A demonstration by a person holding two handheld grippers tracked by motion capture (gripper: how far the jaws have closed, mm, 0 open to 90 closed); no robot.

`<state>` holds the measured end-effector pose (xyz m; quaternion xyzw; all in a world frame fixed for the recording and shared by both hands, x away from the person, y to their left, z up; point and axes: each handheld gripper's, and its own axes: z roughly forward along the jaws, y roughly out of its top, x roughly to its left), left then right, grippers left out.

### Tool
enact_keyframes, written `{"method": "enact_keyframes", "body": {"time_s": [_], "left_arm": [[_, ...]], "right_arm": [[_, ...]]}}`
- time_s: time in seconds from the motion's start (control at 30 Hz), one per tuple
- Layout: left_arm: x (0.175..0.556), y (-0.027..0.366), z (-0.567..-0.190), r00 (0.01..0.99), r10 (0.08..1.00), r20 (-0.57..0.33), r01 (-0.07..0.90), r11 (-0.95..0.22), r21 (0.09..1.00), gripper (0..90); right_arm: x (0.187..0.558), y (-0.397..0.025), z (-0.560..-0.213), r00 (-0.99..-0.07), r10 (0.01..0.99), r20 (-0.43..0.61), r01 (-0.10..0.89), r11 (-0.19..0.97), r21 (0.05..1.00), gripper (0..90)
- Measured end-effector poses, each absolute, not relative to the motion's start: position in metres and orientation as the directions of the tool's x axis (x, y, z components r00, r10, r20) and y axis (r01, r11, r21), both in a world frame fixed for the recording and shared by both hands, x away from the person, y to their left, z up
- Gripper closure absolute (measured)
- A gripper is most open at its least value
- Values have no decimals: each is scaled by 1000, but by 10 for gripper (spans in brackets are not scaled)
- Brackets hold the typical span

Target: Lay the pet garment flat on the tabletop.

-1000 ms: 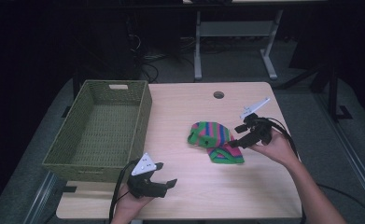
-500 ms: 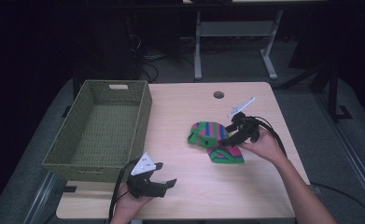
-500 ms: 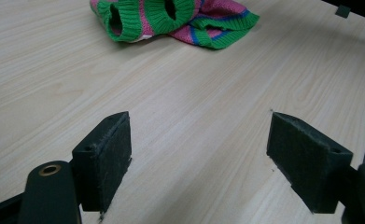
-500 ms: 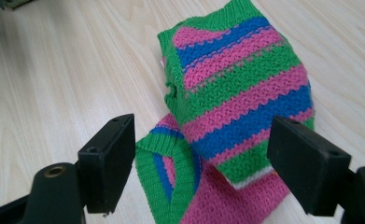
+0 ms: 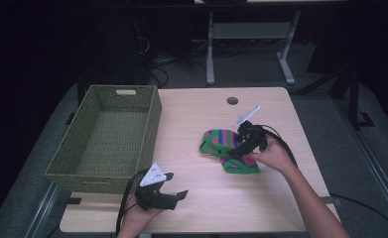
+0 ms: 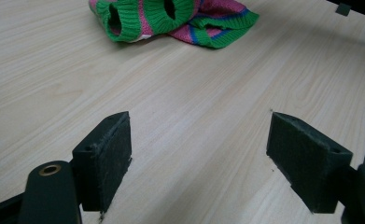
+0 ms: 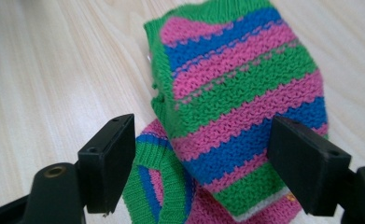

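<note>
room dark | grey floor [image 5: 330, 104] | metal-legged desk [image 5: 251, 32] behind | cables [image 5: 176, 47]

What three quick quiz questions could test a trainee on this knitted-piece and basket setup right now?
1. True or false: the right gripper has its jaws open over the striped knitted piece.
2. What lies inside the wicker basket?
3. Which gripper rests near the table's front edge: A left, B right?

Key: 1 true; 2 nothing visible; 3 A.
</note>
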<state>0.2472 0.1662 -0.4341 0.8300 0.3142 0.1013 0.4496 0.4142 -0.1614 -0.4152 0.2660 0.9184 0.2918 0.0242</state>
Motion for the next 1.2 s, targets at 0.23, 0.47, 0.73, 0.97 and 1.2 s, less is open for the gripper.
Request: {"method": "enact_keyframes", "body": {"time_s": [0.23, 0.47, 0.73, 0.97, 1.2], "left_arm": [[246, 167, -433, 782, 612, -117, 431, -394, 812, 217], [246, 167, -433, 782, 613, -115, 428, -394, 813, 217], [246, 167, -433, 781, 613, -117, 428, -390, 816, 218], [246, 166, -433, 779, 616, -118, 431, -390, 814, 218], [246, 167, -433, 777, 616, -128, 437, -381, 815, 218]], "right_arm": [[420, -152, -433, -854, 515, 79, 482, 724, 493, 223], [423, -142, -446, -851, 524, 39, 484, 754, 445, 226], [424, -140, -452, -832, 554, 16, 507, 749, 427, 287], [427, -141, -449, -816, 578, 23, 531, 734, 423, 399], [430, -149, -449, -784, 619, 37, 566, 690, 451, 566]]}}
